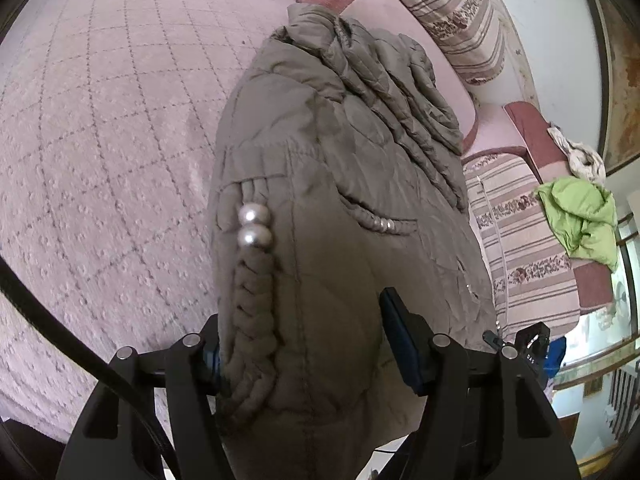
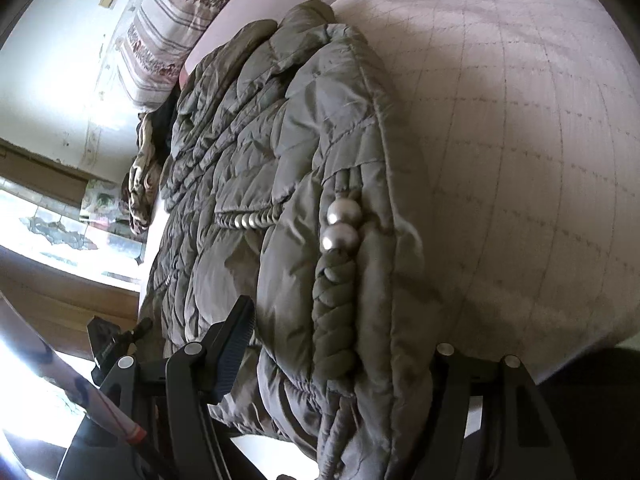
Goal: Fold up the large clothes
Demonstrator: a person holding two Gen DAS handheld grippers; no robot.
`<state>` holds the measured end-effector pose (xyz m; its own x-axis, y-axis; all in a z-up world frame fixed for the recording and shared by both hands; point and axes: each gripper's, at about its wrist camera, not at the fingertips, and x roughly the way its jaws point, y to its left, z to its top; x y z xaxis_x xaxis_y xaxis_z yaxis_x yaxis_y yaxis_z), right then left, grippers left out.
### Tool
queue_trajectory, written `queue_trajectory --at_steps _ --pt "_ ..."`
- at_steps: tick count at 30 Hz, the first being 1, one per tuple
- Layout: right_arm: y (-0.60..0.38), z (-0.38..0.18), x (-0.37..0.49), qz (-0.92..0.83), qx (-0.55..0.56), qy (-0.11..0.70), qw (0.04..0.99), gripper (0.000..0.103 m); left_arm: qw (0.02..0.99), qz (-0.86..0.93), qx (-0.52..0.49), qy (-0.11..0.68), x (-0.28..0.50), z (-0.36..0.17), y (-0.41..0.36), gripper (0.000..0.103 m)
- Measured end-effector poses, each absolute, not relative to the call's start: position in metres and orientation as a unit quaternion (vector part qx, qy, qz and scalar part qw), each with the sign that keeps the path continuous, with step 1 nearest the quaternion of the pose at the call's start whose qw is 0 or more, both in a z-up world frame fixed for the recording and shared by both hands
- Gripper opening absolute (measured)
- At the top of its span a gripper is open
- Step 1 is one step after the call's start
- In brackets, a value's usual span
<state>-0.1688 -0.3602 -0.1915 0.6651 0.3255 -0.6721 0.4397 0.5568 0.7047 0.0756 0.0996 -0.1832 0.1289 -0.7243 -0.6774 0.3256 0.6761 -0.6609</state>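
- The left gripper (image 1: 308, 344) is clenched on the near edge of the jacket (image 1: 340, 184); thick padded fabric fills the gap between its two fingers (image 1: 404, 344).
- The right gripper (image 2: 340, 344) grasps the same near edge. Its left finger (image 2: 234, 344) presses into the fabric, and the other finger is hidden under the jacket.
- In the left wrist view, the other gripper's tip (image 1: 532, 344) shows just beside the jacket, to the right.
- A plaited cord (image 1: 248, 320) runs along the jacket close to the grippers, and two pearl beads (image 1: 254, 226) sit on it, touching each other.
- A second short row of beads (image 1: 386, 225) lies further in, across a pocket seam.
- The jacket is olive and quilted. It lies folded on the bed cover (image 1: 100, 140), and its far part is bunched in wrinkled layers.
- The cover is pale, with a stitched grid pattern.
- Beyond the jacket stand striped cushions (image 1: 452, 20) against the wall.
- A green cloth (image 1: 580, 220) lies well apart, on the right, over a reddish cushion edge.
- In the right wrist view, a crumpled patterned cloth (image 2: 142, 184) lies beside the jacket's far side.
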Motion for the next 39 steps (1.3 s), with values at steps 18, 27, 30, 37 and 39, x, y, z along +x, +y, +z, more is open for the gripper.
queue_trajectory --at_steps 18,27,30,37,39 --pt "-0.318 -0.192 -0.174 -0.083 0.379 0.446 0.806 0.047 0.762 -0.296 -0.076 0.571 0.053 -0.171 0.063 0.037" --pt "-0.325 -0.151 -0.182 -0.085 0.376 0.413 0.825 0.026 0.804 -0.264 -0.043 0.531 0.026 -0.112 0.05 0.015" --pt "-0.328 -0.136 -0.191 -0.083 0.377 0.397 0.832 0.023 0.812 -0.262 -0.042 0.519 0.016 -0.099 0.05 0.014" --pt "-0.334 -0.112 -0.213 -0.079 0.381 0.376 0.841 0.018 0.819 -0.261 -0.045 0.509 0.001 -0.084 0.053 0.014" --pt "-0.335 -0.107 -0.22 -0.077 0.384 0.373 0.841 0.018 0.817 -0.264 -0.053 0.51 -0.001 -0.084 0.058 0.014"
